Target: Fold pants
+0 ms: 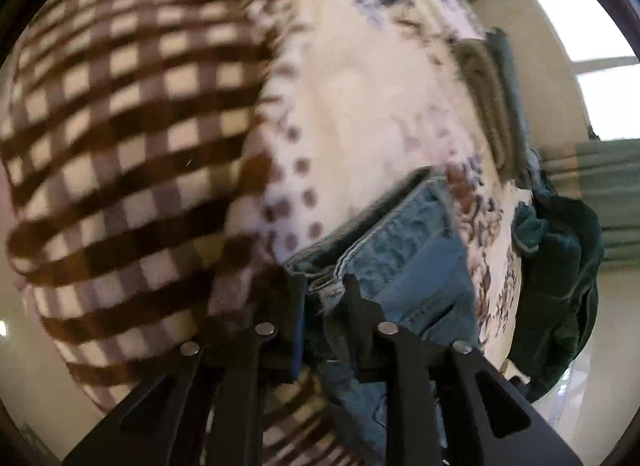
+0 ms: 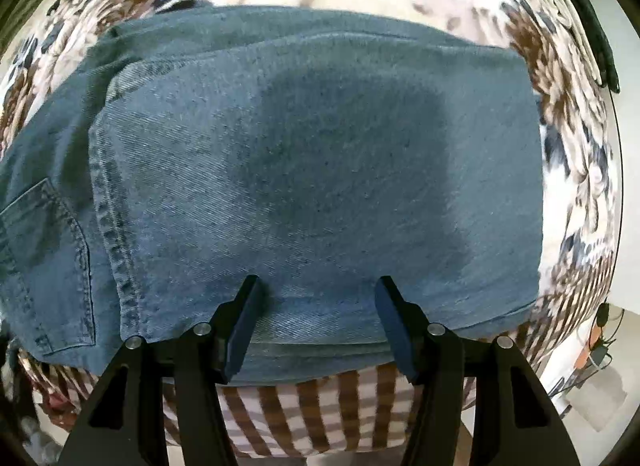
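Blue denim pants (image 2: pixel 320 169) lie folded on a floral blanket (image 2: pixel 572 105), with a back pocket (image 2: pixel 44 258) at the left in the right wrist view. My right gripper (image 2: pixel 316 286) is open, its fingers resting over the near edge of the denim. In the left wrist view my left gripper (image 1: pixel 326 290) is closed on a bunched edge of the pants (image 1: pixel 400 262), with denim between its fingers (image 1: pixel 356 302). The fabric hangs down past the fingers there.
A brown and cream checked blanket (image 1: pixel 120 145) covers the left part of the bed and shows below the pants (image 2: pixel 312 414). Dark green clothing (image 1: pixel 560 290) is piled at the bed's right edge. A window (image 1: pixel 592 45) is beyond.
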`<action>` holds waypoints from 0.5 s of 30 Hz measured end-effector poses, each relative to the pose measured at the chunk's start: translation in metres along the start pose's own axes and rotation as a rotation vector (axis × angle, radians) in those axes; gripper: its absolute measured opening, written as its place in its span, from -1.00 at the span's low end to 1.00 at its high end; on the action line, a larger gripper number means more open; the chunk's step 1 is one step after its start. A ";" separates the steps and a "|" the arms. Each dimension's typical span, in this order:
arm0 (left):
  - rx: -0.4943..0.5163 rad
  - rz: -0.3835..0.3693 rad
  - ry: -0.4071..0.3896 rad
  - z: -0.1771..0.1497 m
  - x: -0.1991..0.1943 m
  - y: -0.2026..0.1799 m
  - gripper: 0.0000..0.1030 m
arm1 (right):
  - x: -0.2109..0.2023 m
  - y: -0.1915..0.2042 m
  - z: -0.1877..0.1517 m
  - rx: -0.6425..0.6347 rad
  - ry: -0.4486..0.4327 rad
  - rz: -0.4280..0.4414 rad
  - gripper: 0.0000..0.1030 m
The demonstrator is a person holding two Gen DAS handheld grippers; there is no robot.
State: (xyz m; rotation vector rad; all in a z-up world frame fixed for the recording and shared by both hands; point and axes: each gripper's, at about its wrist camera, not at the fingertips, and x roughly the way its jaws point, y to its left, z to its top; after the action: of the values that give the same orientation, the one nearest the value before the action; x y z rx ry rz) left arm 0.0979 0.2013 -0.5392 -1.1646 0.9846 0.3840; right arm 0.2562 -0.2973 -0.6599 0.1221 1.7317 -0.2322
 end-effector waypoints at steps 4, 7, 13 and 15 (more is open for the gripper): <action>-0.078 -0.113 0.019 0.000 -0.014 0.009 0.07 | -0.016 0.003 0.001 0.010 0.003 0.015 0.18; -0.061 -0.149 0.001 -0.013 -0.013 0.004 0.41 | -0.016 -0.003 -0.001 0.026 0.003 0.005 0.18; -0.042 -0.087 0.039 -0.019 0.045 -0.011 0.36 | -0.016 -0.001 0.000 0.034 0.008 0.004 0.18; -0.013 -0.073 -0.001 -0.016 0.047 -0.019 0.22 | -0.021 0.002 0.007 0.017 -0.011 -0.006 0.18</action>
State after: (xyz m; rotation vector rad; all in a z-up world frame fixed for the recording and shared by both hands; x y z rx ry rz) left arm 0.1296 0.1692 -0.5670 -1.2082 0.9373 0.3330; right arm 0.2672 -0.2960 -0.6406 0.1279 1.7196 -0.2515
